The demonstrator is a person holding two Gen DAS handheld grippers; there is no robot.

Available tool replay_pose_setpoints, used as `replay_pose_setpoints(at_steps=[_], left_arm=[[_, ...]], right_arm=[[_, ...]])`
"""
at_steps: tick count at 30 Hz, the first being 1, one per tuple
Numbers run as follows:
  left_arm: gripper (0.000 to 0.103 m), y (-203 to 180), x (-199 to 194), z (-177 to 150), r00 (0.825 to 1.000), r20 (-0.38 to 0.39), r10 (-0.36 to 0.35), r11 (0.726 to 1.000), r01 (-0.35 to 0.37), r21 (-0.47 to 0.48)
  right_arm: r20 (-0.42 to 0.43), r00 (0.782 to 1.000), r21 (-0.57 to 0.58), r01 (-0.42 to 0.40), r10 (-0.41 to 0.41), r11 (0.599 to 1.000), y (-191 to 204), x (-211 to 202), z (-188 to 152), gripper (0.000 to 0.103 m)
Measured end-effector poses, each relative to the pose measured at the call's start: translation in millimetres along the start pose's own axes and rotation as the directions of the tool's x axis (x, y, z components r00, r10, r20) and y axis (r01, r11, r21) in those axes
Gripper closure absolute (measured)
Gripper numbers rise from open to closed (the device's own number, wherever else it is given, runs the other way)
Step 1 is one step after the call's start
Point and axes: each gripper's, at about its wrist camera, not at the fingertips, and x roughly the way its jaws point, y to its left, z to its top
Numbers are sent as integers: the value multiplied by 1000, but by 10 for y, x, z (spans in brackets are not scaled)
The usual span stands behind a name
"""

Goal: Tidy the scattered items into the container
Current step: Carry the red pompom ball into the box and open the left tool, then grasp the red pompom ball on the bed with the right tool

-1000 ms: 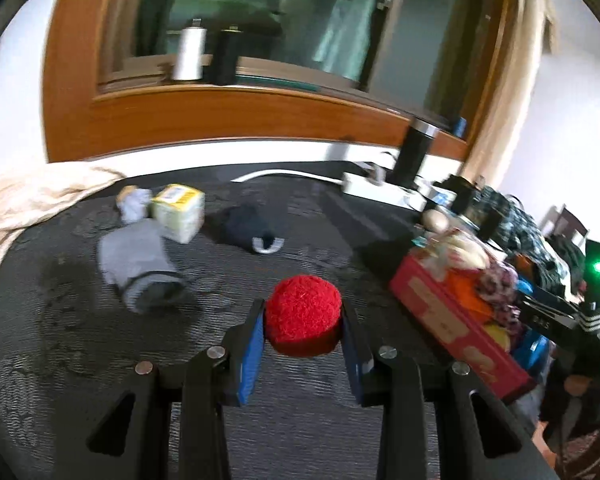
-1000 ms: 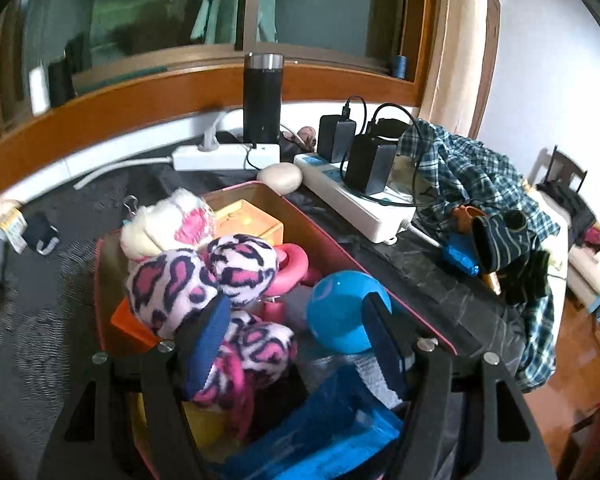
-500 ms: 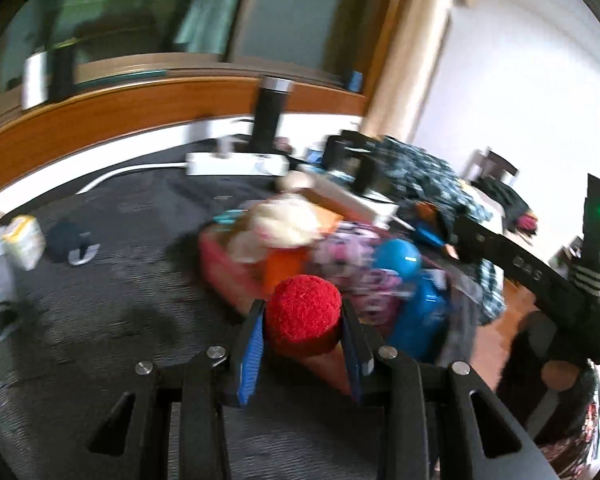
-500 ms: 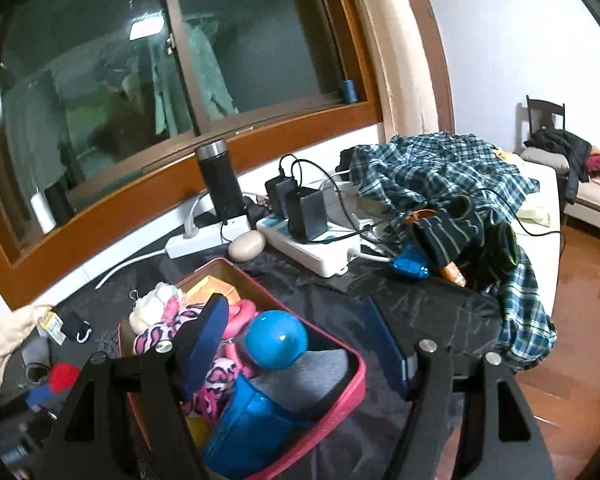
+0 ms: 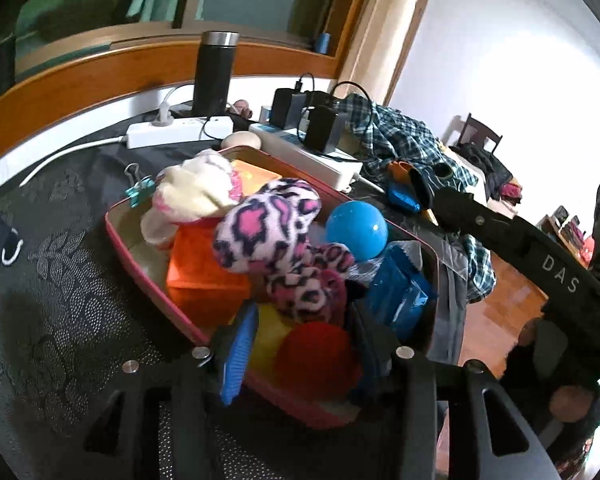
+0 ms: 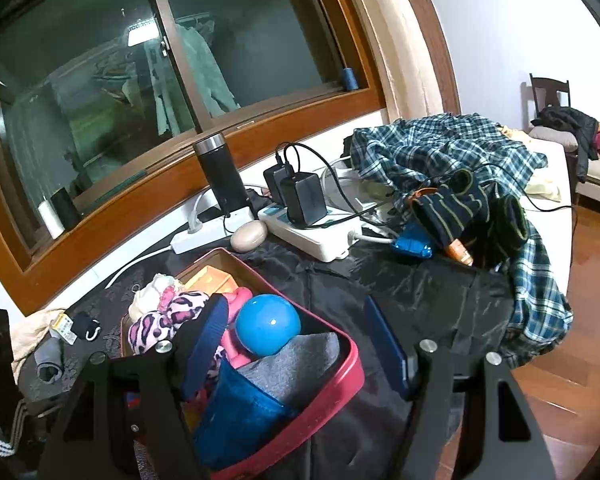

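The pink-red tin container (image 5: pixel 140 256) is piled with a leopard-print plush (image 5: pixel 268 228), a cream plush, an orange box (image 5: pixel 204 276), a blue ball (image 5: pixel 356 232) and a blue pouch. My left gripper (image 5: pixel 304 348) hangs over its near corner, open. The red fuzzy ball (image 5: pixel 316 356) rests in that corner between the pads, with a gap on its left side. My right gripper (image 6: pixel 296 348) is open and empty, raised above the container's (image 6: pixel 340 376) right end. A dark rolled sock (image 6: pixel 86 326), a grey sock (image 6: pixel 48 360) and a small yellow pack (image 6: pixel 62 326) still lie on the cloth to the left.
Behind the container stand a black flask (image 5: pixel 214 76), two white power strips (image 6: pixel 312 232) with black chargers, and a beige oval pebble (image 6: pixel 249 236). A plaid shirt (image 6: pixel 440 148) and striped socks heap at the right. The table ends at the right above a wooden floor.
My left gripper swung right with the red ball from the table's middle to the container, and its jaws have parted around the ball. My right gripper rose and pulled back from the container.
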Motion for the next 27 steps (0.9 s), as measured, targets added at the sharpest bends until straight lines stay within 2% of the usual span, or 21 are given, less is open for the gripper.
replay_pose_setpoints(at_steps=[7, 9, 11, 15, 19, 23, 25, 27], left_arm=[[51, 240, -262, 4, 997, 68, 29, 999, -26, -41], [41, 379, -343, -15, 995, 85, 61, 996, -55, -70], [35, 532, -426, -40, 990, 101, 98, 991, -87, -103], [35, 954, -617, -128, 977, 111, 181, 967, -156, -200], [35, 1465, -857, -253, 956, 114, 270, 923, -223, -313], [35, 1989, -1092, -402, 929, 107, 355, 864, -282, -417], [35, 2282, -1216, -486, 909, 93, 407, 823, -320, -470], [35, 2488, -1299, -545, 897, 79, 435, 793, -340, -505]], right_arm=[[17, 999, 7, -31, 30, 1000, 114, -72, -7, 28], [21, 998, -7, -52, 52, 999, 212, -103, -17, 28], [20, 996, -26, -85, 85, 996, 333, -121, -30, 28], [-9, 987, -79, -163, 163, 983, 692, -115, -105, 25], [-47, 970, -133, -242, 238, 961, 1080, -101, -191, 25], [-95, 951, -191, -308, 295, 932, 1510, -56, -312, 24], [-122, 941, -211, -334, 314, 919, 1700, -15, -376, 24], [-150, 932, -230, -358, 331, 905, 1878, 27, -440, 24]])
